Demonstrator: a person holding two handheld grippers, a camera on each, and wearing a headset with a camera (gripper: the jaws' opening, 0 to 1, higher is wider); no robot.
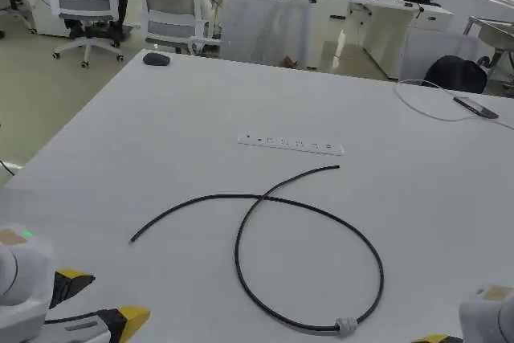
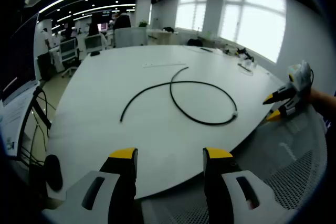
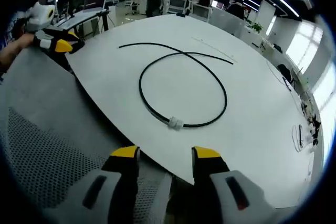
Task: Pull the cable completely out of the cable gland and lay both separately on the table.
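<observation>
Now 1 cable [image 1: 309, 207], 1 gland [image 1: 345, 327], 1 pwr strip [image 1: 291, 144]

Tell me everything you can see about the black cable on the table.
The black cable is thin, smooth and rubbery-looking. It lies flat on the white table, curled into one large loop that crosses itself, both ends free. A small grey cable gland sits threaded on it at the loop's near side. Nothing else touches it.

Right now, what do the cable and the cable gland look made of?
The cable: black rubbery or plastic jacket, matte, bending in a smooth loop. The cable gland: pale grey, likely plastic, dull with no metallic shine; too small to be sure.
</observation>
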